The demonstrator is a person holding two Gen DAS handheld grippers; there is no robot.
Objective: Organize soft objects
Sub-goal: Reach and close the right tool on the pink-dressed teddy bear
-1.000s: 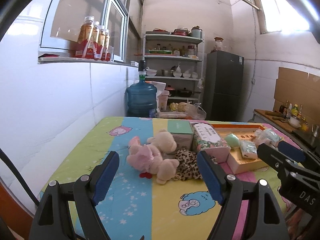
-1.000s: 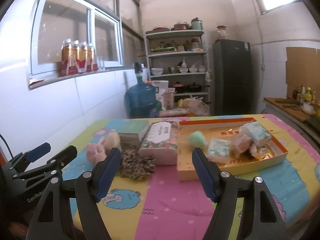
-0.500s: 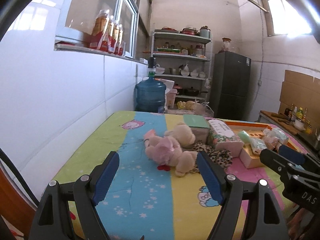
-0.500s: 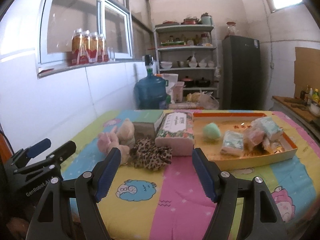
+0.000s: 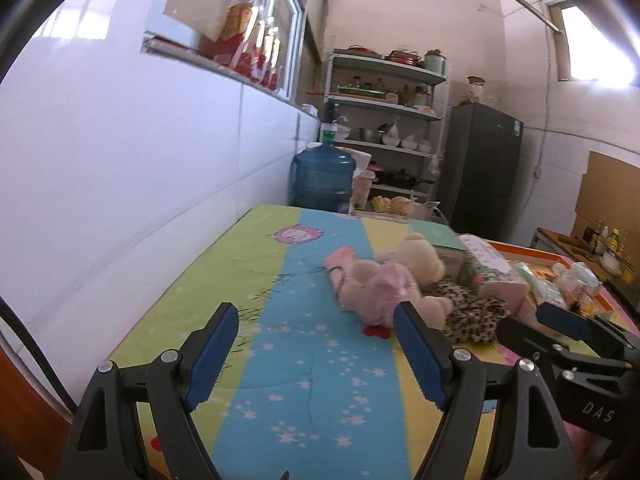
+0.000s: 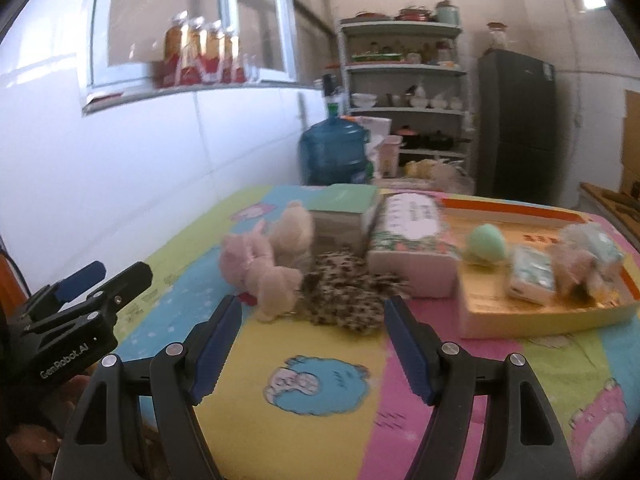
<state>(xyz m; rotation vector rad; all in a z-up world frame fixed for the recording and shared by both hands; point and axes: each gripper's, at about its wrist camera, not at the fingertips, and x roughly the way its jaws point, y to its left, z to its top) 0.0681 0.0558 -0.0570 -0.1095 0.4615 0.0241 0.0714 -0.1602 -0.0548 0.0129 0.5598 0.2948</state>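
My right gripper is wide open and empty; the leopard-print cloth lies at 12 o'clock, nearer than my left gripper, also open, empty.

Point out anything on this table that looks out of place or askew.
The plush toys and the leopard-print cloth lie in a jumbled heap on the mat, outside the orange tray where other soft items sit. Nothing looks spilled or damaged.
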